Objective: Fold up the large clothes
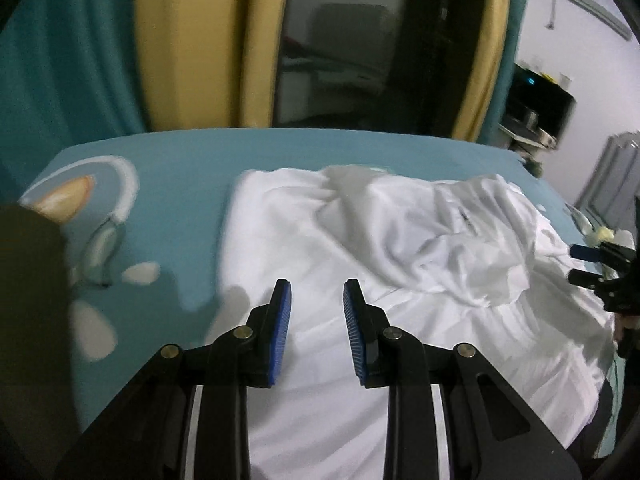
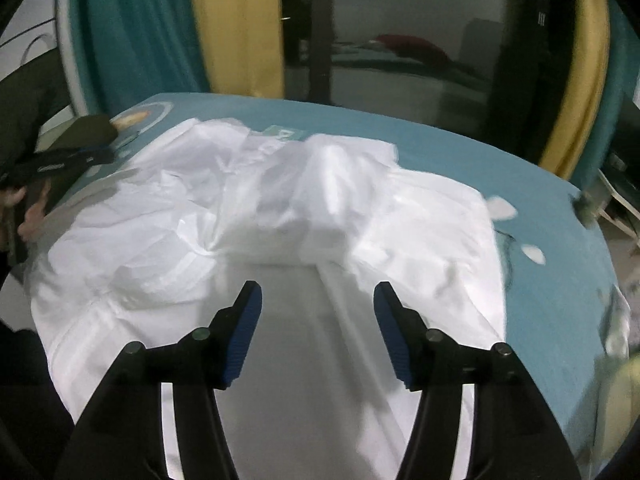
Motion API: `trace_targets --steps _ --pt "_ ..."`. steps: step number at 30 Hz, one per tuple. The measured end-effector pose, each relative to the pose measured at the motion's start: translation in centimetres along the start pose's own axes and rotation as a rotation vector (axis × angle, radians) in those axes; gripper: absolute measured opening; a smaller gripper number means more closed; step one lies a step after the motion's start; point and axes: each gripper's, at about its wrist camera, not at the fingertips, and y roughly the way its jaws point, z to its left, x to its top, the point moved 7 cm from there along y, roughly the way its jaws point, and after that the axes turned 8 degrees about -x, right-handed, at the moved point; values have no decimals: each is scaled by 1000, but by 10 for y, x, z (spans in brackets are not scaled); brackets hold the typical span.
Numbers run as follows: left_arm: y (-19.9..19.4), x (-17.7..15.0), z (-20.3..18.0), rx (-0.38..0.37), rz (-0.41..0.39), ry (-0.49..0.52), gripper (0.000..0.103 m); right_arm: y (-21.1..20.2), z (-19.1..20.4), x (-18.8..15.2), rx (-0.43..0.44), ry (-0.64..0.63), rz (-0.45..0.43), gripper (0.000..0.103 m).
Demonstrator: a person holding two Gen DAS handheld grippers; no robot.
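The white garment (image 1: 360,248) lies spread over the middle of the teal bed sheet (image 1: 188,160), flat near the grippers and bunched into soft ridges on its far half. It looks like thin, light woven cloth: limp, creasing easily, with no stiffness to hold a fold unaided. It will likely drape and slide when lifted, so a pinch on a hem or seam edge should hold better than a grab at loose middle fabric. In the right wrist view a straight seam or band (image 2: 340,300) runs along the near flat part, a reasonable line to fold about.

The left gripper (image 1: 317,288) hovers over the garment's near left portion, jaws moderately parted and empty. The right gripper (image 2: 318,292) hangs above the near flat cloth, jaws spread wide and empty.

The sheet is smooth, printed with pale rounded shapes (image 1: 140,273). Beyond the far edge hang teal and yellow curtains (image 1: 192,40) beside dark glass.
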Motion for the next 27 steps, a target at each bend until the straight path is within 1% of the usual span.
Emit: trace_targets --steps 5,8,11,12,14,16,18,21,23,27 --pt "-32 -20 20 72 -44 -42 29 -12 -16 -14 -77 65 1 59" --pt "-57 -36 36 118 -82 -65 29 -26 -28 -26 -133 93 -14 59" --pt "-74 -46 51 153 -103 -85 29 -39 -42 -40 -189 124 -16 59" --pt "-81 -49 56 177 -111 -89 29 -46 -49 -44 -214 136 -20 59" --pt "-89 -54 62 224 -109 -74 29 -60 -64 -54 -264 171 -35 59" --pt "-96 -62 67 280 -90 -52 29 -73 -78 -63 -302 206 -45 59" --pt "-99 -71 70 294 -69 -53 29 -86 -93 -75 -336 248 -52 59" --pt "-104 -85 70 302 -51 -55 29 -97 -105 -93 -354 293 -47 59" --pt "-107 -93 69 307 -50 -54 29 -98 -108 -107 -358 309 -26 60" --pt "-110 -106 62 314 -51 -35 29 -94 -106 -128 -341 323 5 60"
